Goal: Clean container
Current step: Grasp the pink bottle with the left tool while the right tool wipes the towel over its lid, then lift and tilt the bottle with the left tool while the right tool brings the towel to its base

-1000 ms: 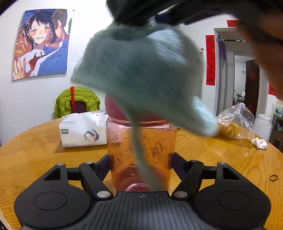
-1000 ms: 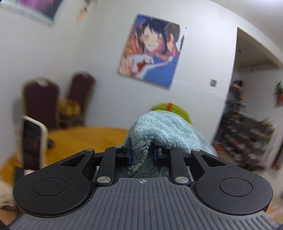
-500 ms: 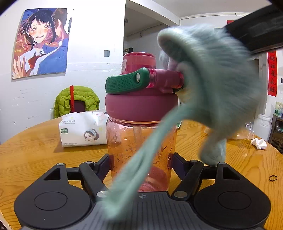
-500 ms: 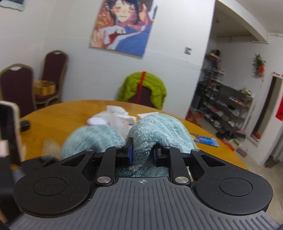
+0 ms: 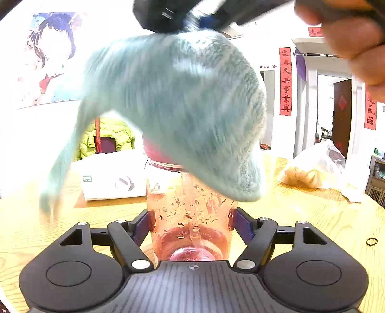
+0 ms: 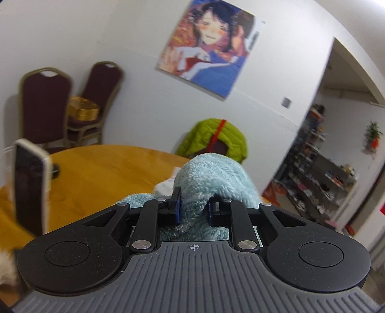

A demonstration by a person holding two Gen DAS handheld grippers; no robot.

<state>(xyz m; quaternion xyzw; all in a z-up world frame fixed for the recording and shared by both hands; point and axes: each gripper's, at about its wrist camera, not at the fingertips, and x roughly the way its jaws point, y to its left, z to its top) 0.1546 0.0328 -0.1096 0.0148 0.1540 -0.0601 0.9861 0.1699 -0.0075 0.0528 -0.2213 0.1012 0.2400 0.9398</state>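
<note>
Translucent pink plastic container (image 5: 192, 216): upright on the wooden table (image 5: 300, 216), centre of the left wrist frame, its sides gripped between the pads of the left hand-held gripper (image 5: 192, 225). Dark red lid (image 5: 154, 150) on top, mostly hidden by the cloth.

Pale blue fleece cloth (image 5: 178, 106): blurred, draped over the lid and upper body of the container, one thin trailing end reaching toward the lower left of the frame. Pinched at its top by the right hand-held gripper (image 5: 192, 19), upper centre of the frame; a person's hand (image 5: 356, 43) at the upper right. In the right wrist frame the same cloth (image 6: 211, 178) bunches between the narrow-set jaws of that gripper (image 6: 193, 210).

White tissue pack (image 5: 110, 178): on the table, left of and behind the container.

Clear plastic bag (image 5: 315, 166): on the table, right of frame.

Small black ring (image 5: 371, 241): lower right, on the table.

Green jacket (image 5: 105, 137): over a chair behind the table
</note>
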